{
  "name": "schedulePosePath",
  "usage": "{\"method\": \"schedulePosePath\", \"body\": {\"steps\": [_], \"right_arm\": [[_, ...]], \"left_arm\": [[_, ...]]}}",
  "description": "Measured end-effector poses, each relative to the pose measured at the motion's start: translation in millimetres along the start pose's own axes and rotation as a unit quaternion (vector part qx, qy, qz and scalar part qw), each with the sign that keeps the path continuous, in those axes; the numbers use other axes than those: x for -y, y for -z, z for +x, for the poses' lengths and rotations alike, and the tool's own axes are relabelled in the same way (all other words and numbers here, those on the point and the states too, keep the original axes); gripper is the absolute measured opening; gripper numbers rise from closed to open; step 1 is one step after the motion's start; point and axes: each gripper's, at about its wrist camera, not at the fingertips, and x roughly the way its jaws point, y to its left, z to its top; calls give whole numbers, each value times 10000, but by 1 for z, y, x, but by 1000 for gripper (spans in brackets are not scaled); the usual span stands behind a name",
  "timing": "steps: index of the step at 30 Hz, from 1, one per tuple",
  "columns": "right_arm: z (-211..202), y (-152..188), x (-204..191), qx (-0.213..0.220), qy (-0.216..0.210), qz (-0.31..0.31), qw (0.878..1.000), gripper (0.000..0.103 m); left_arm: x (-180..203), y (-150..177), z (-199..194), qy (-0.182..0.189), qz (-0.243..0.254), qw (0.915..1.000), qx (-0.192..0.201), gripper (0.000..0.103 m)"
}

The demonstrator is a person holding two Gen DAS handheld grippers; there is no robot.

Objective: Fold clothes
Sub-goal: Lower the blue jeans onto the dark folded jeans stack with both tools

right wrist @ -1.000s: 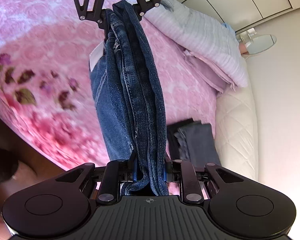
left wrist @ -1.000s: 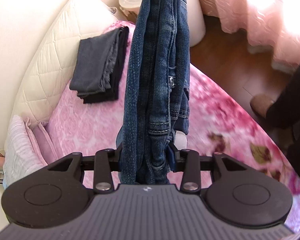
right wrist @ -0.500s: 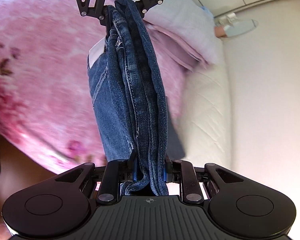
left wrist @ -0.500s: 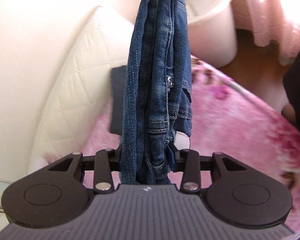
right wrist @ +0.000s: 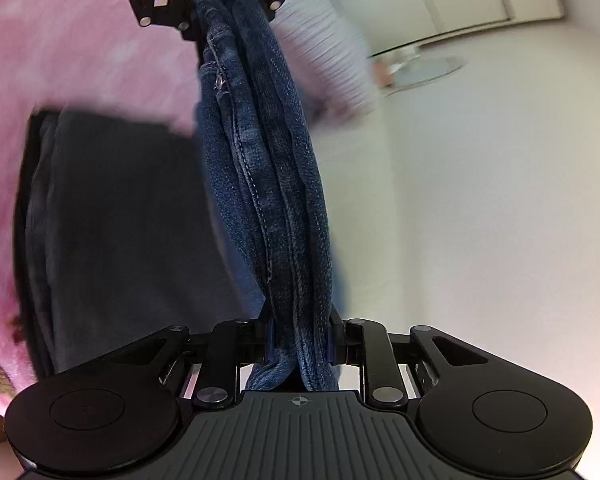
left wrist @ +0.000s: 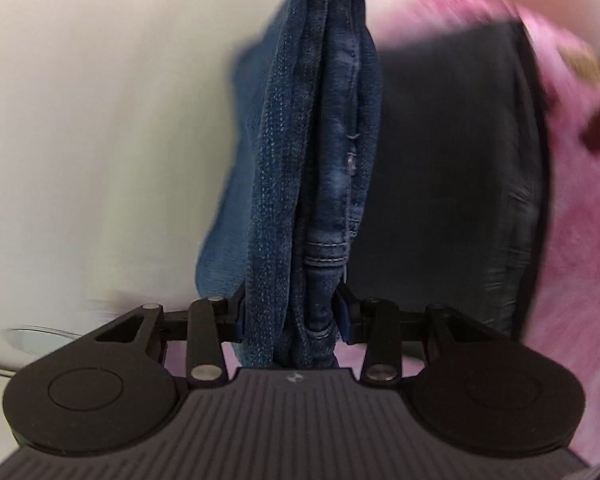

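The folded blue jeans [left wrist: 324, 168] hung stretched between the two tools, and that span was what mattered. Their long axis ran straight from the left gripper [left wrist: 290, 316] to the right gripper [right wrist: 298, 340], each clamped on one end of the thick denim bundle. In the right wrist view the left gripper [right wrist: 224, 16] showed at the far end of the jeans [right wrist: 268, 184], so the two faced each other along the cloth. The left jaws were easing apart a little with the denim between them, and the pads looked pressed on it. The right jaws pinched their end tight.

Under the span lay the stack of folded dark clothes [left wrist: 452, 168], on the pink floral bedspread [left wrist: 572, 216]. From the left wrist it sat just right of the hanging denim; from the right wrist the dark stack [right wrist: 116, 232] sat just left of it. So the jeans ran along the stack's edge on the side toward the cream headboard [left wrist: 100, 120], not yet squarely over it. Neither hand looked nearer to it.

My read: the coming set-down called for a sideways shift toward the stack, away from the headboard. Room was tight on the headboard side and open over the bedspread [right wrist: 80, 40]. A pale striped pillow [right wrist: 328, 48] lay beyond the left gripper's end. Everything behind was smeared with blur, so the exact clearance over the stack could not be told.
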Motion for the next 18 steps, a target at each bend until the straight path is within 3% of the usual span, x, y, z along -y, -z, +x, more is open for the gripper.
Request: {"method": "schedulePosePath", "body": {"steps": [2,3,5,13,18], "right_arm": [[37,20,-42,-212,-659,-107,9975,21],[45,27,-58,-255,-852,-166,9959,22],[45,37,-74,-147,-835,-158,9963,23],[32,45,-37,-17,-1251,248,9918,20],[8,43,-41,47,-1154,278,9929,19]], "left_arm": [[41,-3,32,356,92,9990,-253,40],[55,-2,35,180,103,9995,-248,40],[63,2,32,-134,-114,9997,-186,38],[32,14,23,209,-37,9997,80,36],[44,28,23,155,-77,9997,166,36]]}}
